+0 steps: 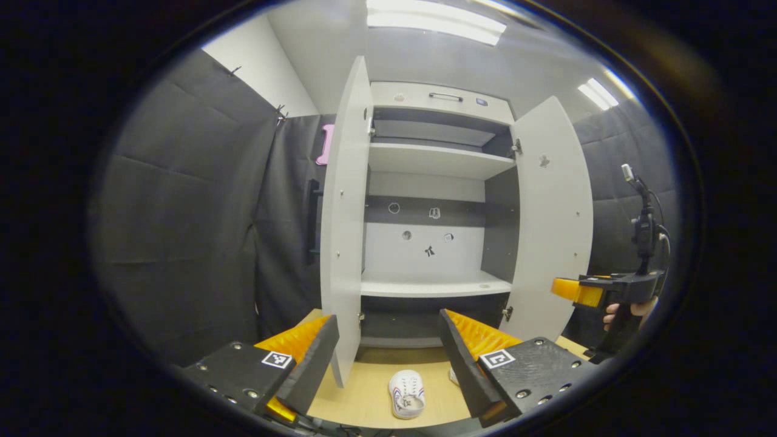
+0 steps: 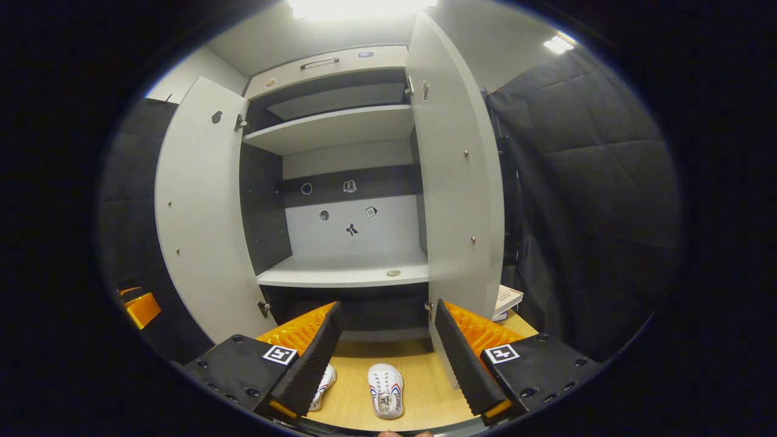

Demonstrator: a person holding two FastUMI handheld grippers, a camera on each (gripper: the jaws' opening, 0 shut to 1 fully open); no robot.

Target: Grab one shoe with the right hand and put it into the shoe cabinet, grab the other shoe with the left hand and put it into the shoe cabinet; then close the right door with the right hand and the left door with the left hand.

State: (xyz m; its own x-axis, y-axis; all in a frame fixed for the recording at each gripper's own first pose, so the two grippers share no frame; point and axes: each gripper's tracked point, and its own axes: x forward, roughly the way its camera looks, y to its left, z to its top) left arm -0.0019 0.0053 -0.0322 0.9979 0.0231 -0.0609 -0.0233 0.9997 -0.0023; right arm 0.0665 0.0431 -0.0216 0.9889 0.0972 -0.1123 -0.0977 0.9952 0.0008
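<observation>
You hold both grippers wide open and empty, the left gripper (image 1: 388,358) and right gripper (image 2: 385,355) hovering above the two white sneakers (image 2: 385,390) on the wooden desk (image 2: 425,394), facing the grey shoe cabinet (image 2: 346,267), whose doors stand open to receive them.

Wooden floor (image 2: 425,388) with two white shoes (image 2: 386,382) before the cabinet

Bright ceiling panels (image 1: 435,21) glare overhead; cabinet (image 2: 340,182) evenly lit, recesses shadowed; fisheye bends door edges; focus sharp throughout.
</observation>
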